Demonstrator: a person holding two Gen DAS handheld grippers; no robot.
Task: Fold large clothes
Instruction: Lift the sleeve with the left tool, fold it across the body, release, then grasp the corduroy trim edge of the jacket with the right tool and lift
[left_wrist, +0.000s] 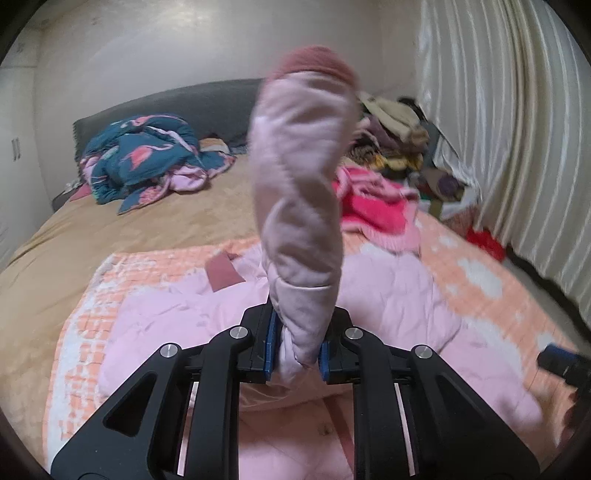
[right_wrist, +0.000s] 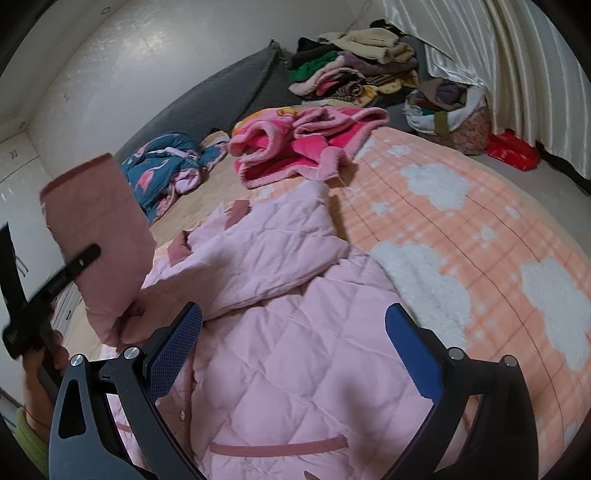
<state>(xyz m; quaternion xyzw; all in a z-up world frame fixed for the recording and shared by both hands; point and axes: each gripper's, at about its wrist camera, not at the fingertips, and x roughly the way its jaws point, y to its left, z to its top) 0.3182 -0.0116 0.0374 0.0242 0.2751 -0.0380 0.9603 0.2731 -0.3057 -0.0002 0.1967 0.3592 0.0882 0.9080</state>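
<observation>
Bare blanket (right_wrist: 480, 229) right of the pink jacket (right_wrist: 295, 350) lies free; red robe (right_wrist: 295, 155) crowds beyond.

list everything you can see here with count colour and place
jacket: 1, pale pink quilted, on blanket, near
sleeve: 1, pink, dusky cuff, lifted by left tool
blanket: 1, orange with white clouds, on bed
robe: 1, hot pink, beyond jacket
duvet: 1, teal, flamingo print, by headboard
headboard: 1, grey, at wall
clothes pile: 1, mixed, far corner
curtain: 1, cream, right side
left tool: 1, black, blue pads, shut on sleeve
right tool: 1, black, blue pads, open over jacket
</observation>
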